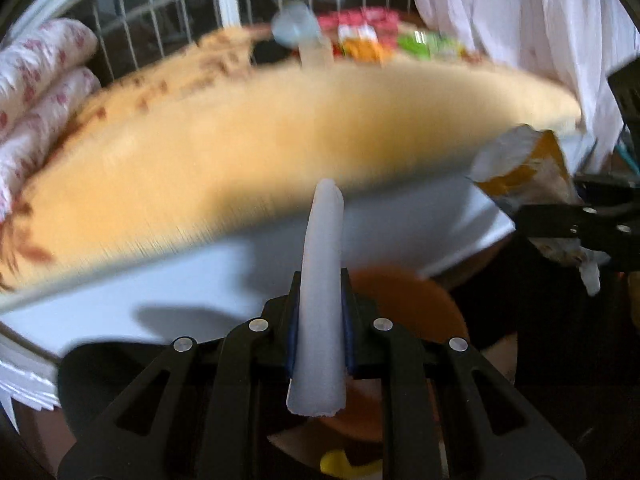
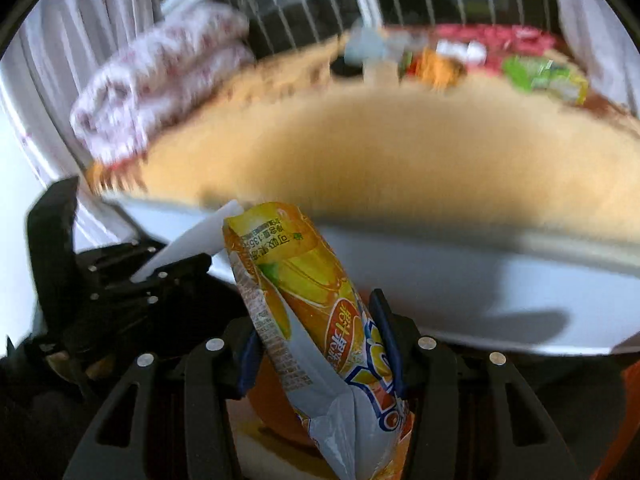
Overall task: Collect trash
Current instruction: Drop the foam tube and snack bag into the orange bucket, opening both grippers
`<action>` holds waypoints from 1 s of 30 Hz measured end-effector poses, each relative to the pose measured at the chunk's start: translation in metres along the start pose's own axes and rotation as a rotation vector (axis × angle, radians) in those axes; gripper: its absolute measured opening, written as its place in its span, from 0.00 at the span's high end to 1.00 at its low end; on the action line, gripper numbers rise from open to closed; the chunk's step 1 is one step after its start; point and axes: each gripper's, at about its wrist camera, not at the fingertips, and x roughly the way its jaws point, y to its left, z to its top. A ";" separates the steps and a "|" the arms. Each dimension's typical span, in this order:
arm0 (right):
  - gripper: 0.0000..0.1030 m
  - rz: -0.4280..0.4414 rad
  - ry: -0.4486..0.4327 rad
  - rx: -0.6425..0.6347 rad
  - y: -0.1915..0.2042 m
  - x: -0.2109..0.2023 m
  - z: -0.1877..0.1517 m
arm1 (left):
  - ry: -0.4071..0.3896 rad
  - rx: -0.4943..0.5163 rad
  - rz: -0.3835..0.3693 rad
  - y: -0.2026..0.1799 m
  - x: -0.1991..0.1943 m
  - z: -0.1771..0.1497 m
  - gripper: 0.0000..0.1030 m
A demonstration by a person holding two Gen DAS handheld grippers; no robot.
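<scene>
Both views are heavily motion-blurred; only the held items and the gripper hardware read sharply.

Left gripper (image 1: pixel 320 320): jaws nearly closed, clamped on a white rolled strip (image 1: pixel 322 300) that stands up between the pads. Its material cannot be determined; its lower end looks torn.

Right gripper (image 2: pixel 320 340): jaws partly open, pressed against both sides of an orange-and-yellow snack wrapper (image 2: pixel 312 312). The wrapper's lower end is cut off by the frame edge. The left view shows the same wrapper gripped at far right, its print unreadable there.

Counter (image 1: pixel 280 132): tan top with a white front edge (image 1: pixel 180 280), smeared by blur. At its far side lie red, orange and green packets (image 2: pixel 520 68) and a pale, bluish object (image 1: pixel 296 26); none can be identified further. A red-and-white patterned bundle (image 1: pixel 36 80) lies at the counter's left end.

A round orange-brown shape (image 1: pixel 404 312) shows beneath the left jaws, mostly hidden. Whether it is a container cannot be told, nor its contents.
</scene>
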 end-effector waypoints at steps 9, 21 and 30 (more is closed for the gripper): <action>0.53 0.008 0.228 0.021 -0.006 0.086 -0.025 | 0.256 -0.025 -0.111 0.004 0.072 -0.025 0.84; 0.28 -0.050 0.330 -0.002 -0.004 0.135 -0.033 | 0.404 -0.031 -0.074 0.016 0.119 -0.035 0.32; 0.28 -0.096 0.285 0.014 -0.007 0.122 -0.036 | 0.400 -0.046 -0.067 0.015 0.115 -0.040 0.32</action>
